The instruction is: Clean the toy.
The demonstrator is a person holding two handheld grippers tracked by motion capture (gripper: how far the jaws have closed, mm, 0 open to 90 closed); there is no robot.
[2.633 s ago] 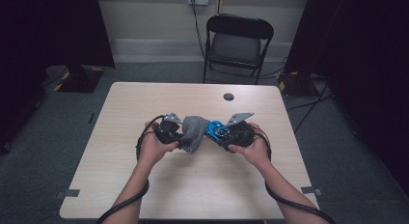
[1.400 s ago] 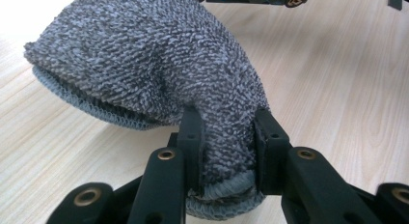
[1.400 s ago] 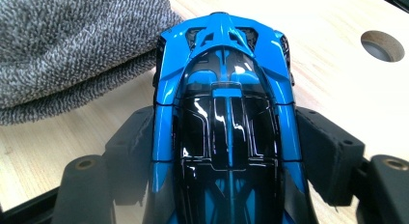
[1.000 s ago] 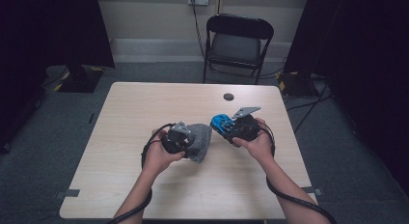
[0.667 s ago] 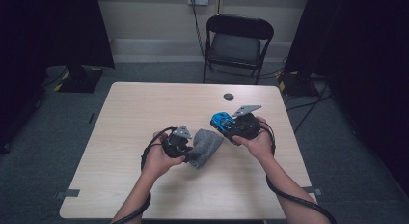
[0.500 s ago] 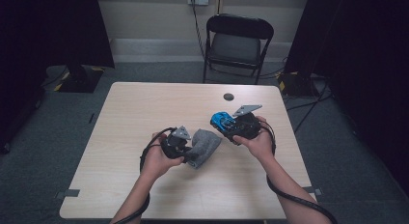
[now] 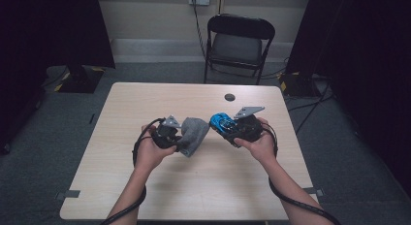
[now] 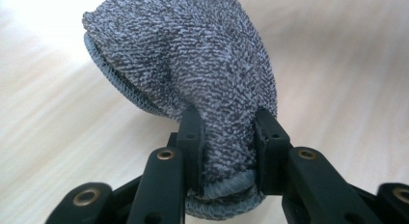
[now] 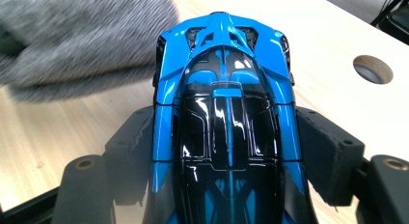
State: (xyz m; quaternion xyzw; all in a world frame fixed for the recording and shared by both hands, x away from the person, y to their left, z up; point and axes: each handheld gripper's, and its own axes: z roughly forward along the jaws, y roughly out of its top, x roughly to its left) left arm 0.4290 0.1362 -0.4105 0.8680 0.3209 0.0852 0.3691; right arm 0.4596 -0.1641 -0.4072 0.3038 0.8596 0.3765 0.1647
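Note:
A grey knitted cloth (image 7: 193, 134) (image 8: 193, 69) is pinched between the black jaws of my left gripper (image 7: 180, 140) (image 8: 226, 151), held just above the middle of the wooden table (image 7: 145, 104). My right gripper (image 7: 224, 125) (image 9: 224, 151) is shut on a shiny blue and black toy car (image 7: 222, 122) (image 9: 224, 113), nose pointing toward the cloth. In the right gripper view the cloth (image 9: 77, 40) lies blurred just beyond the car's nose. A narrow gap separates car and cloth in the high view.
A round cable hole (image 7: 229, 97) (image 9: 372, 69) sits near the table's far edge. Behind the table stands a black folding chair (image 7: 237, 40). Cables trail from both grippers along the forearms.
The two grippers, close together 2.6 s ago, have drawn apart. The left one moved down and left with the cloth; the right one holds the car a little higher and to the right.

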